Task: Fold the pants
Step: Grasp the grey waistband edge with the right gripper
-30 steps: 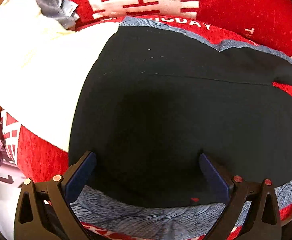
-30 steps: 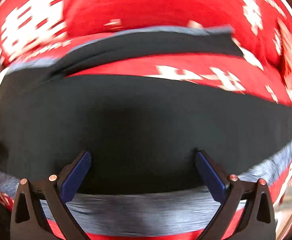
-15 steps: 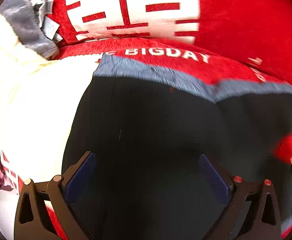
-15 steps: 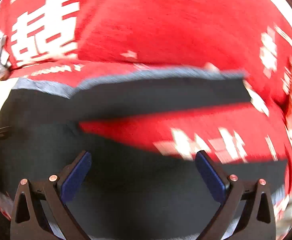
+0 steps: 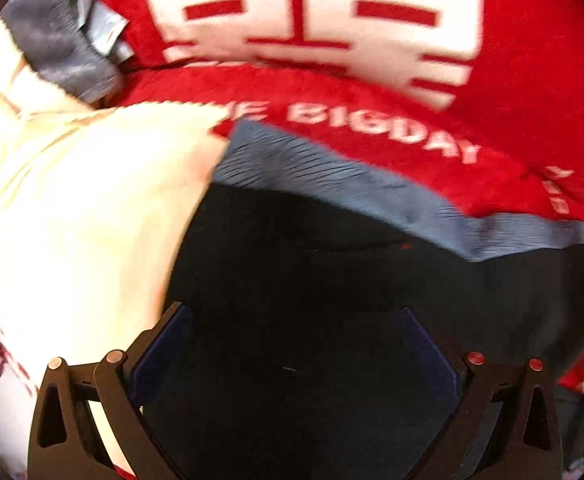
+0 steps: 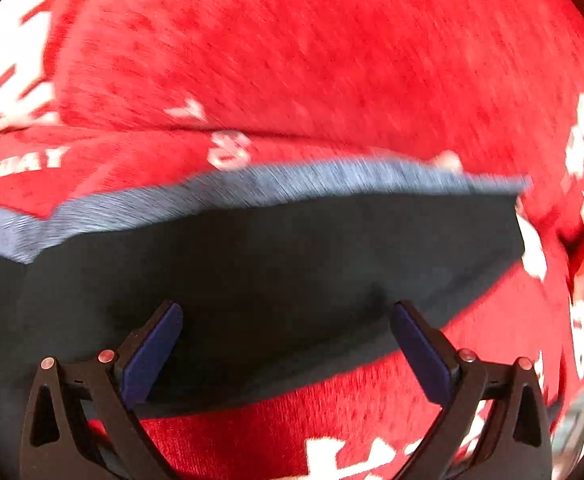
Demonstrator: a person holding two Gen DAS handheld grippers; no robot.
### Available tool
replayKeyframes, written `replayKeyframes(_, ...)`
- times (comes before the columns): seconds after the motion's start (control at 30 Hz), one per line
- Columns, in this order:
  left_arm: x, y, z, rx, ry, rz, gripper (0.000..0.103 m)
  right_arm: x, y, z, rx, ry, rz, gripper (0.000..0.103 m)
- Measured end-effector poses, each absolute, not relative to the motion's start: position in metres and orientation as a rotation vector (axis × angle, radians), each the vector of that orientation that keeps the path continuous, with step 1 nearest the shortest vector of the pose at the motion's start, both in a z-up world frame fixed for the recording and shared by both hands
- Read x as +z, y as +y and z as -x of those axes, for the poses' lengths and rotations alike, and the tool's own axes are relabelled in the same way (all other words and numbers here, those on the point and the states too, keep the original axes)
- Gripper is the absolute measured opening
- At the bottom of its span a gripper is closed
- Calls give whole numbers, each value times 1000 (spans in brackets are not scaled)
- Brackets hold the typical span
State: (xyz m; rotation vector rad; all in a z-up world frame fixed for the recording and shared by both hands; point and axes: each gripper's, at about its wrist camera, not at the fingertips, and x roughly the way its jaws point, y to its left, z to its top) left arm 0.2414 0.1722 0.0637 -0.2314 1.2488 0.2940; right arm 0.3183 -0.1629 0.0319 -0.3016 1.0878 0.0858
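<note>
The left gripper (image 5: 292, 344) hangs with its jaws spread wide and nothing between them, over the black pants (image 5: 331, 300), which fill the lower centre of its frame. The right gripper (image 6: 286, 336) is likewise wide open above the pants (image 6: 252, 264) — their grey waistband (image 6: 292, 184) crosses mid-frame. A red blanket (image 6: 311, 60) lies beneath; a cream cloth (image 5: 72, 220) sits at left.

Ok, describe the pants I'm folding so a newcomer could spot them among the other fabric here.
Start from the red blanket with white lettering that covers the surface. On it, right ahead of the left gripper, lie the pants: a wide black garment. Their grey-blue ribbed band along the far edge distinguishes them from the cream cloth beside them.
</note>
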Motion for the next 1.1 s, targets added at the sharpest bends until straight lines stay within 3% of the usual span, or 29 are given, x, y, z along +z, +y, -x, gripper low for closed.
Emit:
replayKeyframes(0.37,83,116,-250,269,1186,92,103,51,-73,-315,465,1004,510,103)
replayKeyframes(0.87,52,118,-244,259,1226,123,103,13,-8,-333,911,1097,699,103)
replayKeyframes(1.1,41,118,-234,255,1236,120,103,-31,15,-353,1043,1242,778,103)
